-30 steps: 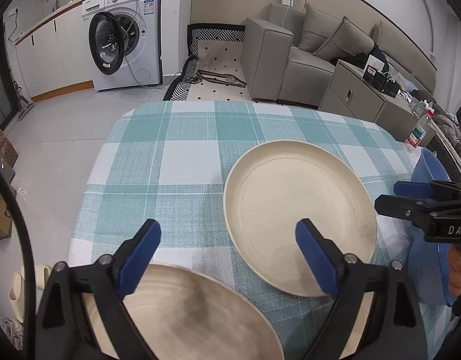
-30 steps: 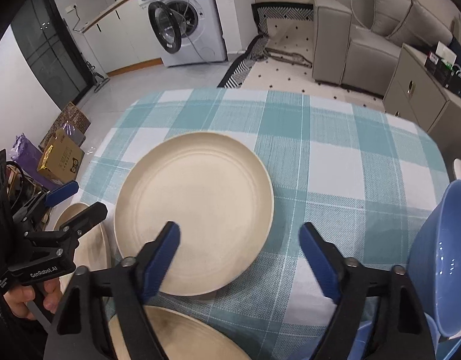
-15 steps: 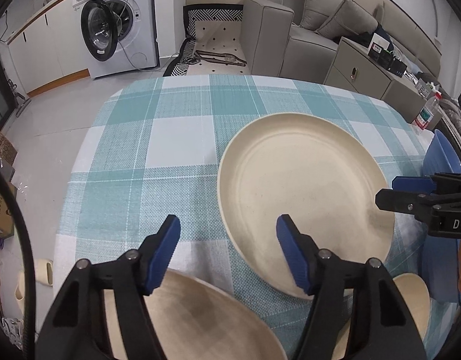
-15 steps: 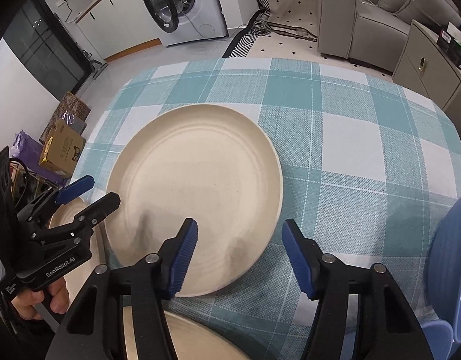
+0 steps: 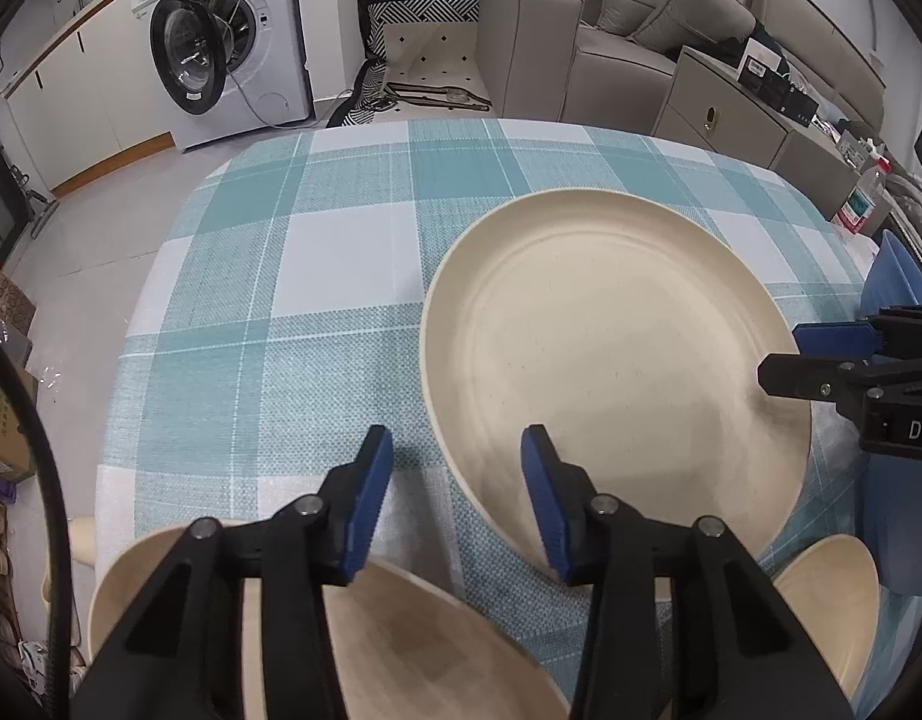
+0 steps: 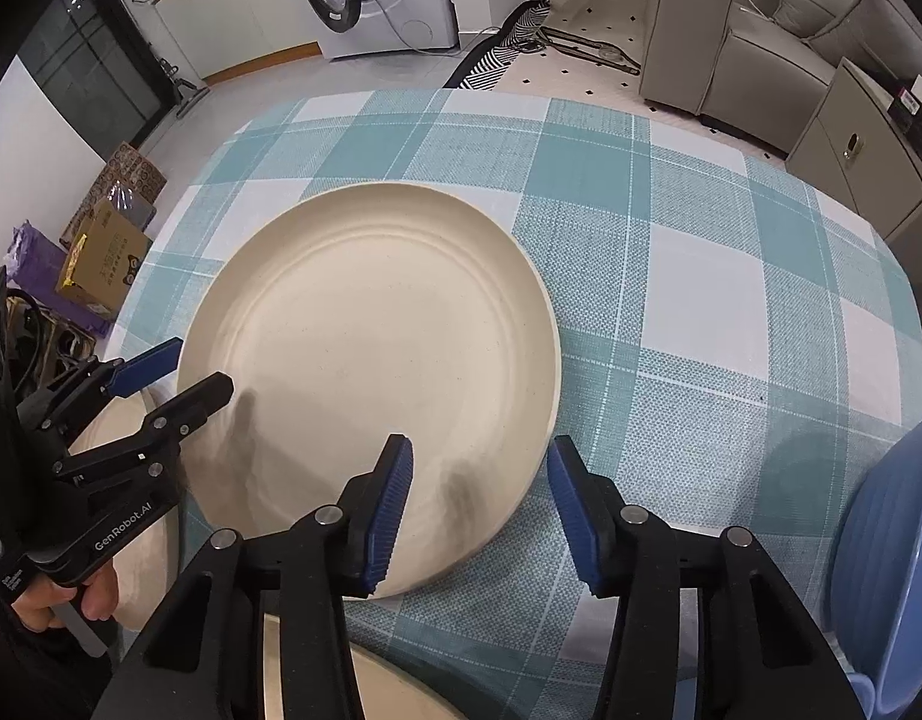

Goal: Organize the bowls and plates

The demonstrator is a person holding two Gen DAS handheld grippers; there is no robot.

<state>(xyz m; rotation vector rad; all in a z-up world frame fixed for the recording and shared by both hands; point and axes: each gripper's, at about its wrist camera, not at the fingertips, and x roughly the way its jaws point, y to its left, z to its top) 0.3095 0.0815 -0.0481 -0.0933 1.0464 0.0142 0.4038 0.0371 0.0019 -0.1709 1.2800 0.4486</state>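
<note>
1. Since a second earlier: both pairs of jaws have just been closing and sit lower over the cream plate (image 5: 610,330).
2. Left gripper (image 5: 455,468): half spread, straddling the plate's near-left rim, pads not touching.
3. Right gripper (image 6: 478,480): half spread, astride the plate's near-right rim, nothing pinched.
4. Plate: flat on checked tablecloth (image 6: 700,300).
5. Blue bowl (image 6: 886,540): at right table edge.
6. Cream bowls (image 5: 401,648): near edge, beneath left gripper.

The left gripper (image 5: 458,492) and the right gripper (image 6: 478,501) are both pointing steeply downward, jaws part open after just closing in, pads pressing on nothing. A hand (image 6: 65,597) is gripping the left gripper's handle.
</note>
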